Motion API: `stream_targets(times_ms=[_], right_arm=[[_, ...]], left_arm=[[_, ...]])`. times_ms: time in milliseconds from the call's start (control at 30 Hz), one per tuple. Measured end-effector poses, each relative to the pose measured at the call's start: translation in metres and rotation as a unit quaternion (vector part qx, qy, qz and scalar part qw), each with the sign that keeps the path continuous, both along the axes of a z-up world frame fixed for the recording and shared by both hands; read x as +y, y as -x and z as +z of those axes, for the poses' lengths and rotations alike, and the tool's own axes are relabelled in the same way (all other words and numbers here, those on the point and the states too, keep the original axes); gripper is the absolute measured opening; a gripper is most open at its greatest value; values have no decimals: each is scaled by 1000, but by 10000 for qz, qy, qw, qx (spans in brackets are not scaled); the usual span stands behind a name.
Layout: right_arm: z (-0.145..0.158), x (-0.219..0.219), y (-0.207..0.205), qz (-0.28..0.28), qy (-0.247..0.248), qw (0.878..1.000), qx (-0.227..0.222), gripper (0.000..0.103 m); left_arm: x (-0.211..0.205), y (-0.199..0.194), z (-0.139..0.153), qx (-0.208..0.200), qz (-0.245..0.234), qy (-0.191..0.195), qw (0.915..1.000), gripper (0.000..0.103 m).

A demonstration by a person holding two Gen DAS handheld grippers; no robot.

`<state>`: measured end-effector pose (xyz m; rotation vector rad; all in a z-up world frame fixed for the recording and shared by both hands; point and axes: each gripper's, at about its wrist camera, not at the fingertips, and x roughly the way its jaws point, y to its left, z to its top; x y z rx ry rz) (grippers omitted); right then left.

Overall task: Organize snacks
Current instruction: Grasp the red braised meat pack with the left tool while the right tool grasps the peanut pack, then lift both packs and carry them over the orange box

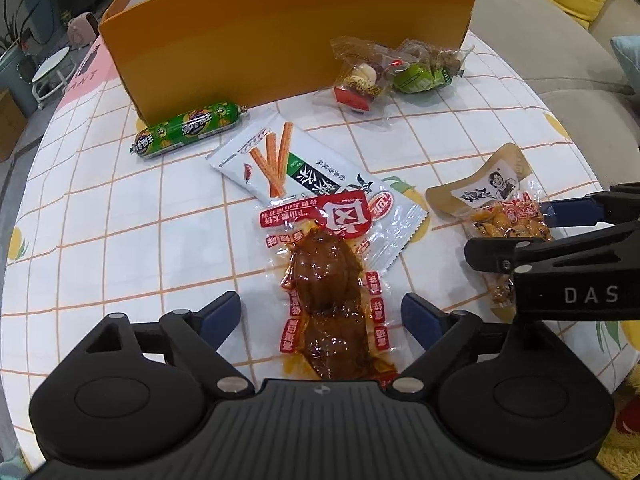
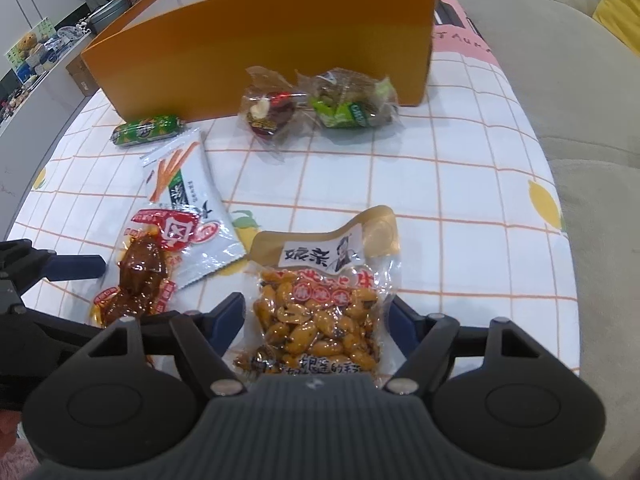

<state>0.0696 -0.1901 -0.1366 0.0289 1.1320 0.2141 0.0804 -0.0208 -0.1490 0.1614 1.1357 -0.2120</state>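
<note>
Your left gripper (image 1: 322, 314) straddles the meat pack (image 1: 326, 300), fingers wide open; the right (image 2: 316, 320), fingers apart, brackets the peanut pack (image 2: 320, 312) at 3 o'clock. Both packs are light, slick, soft; pinch their lumpy middles.

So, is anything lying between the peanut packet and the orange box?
Nothing visible blocks it. Only bare tablecloth lies between the peanut packet and the orange box; two small wrapped snack bags sit against the box front.
</note>
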Motion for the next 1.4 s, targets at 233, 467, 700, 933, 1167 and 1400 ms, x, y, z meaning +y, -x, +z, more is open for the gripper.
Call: stream_targets(times_ms=[233,467,700,933,1167,1400], right_arm=[[0,0,1,34,1,10000,0,73],[0,-2,2,54,-52,10000,-7,72],[3,-13,1,-178,-509,9984,158,72],[11,-13,6,-188,-734,9970,169,71],[43,-12,12,-131,-829,9962,-230,71],[80,-18,10,-130,-985,9928,-670,71]], left_arm=[[-4,5,7,-82,-91,59,9999,68],[4,7,12,-62,270,386,9989,59],[17,10,20,-61,647,807,9946,58],[24,13,40,-267,813,1257,9884,58],[33,10,74,-622,984,1625,9798,58],[36,-5,111,-889,1024,1857,9732,58]])
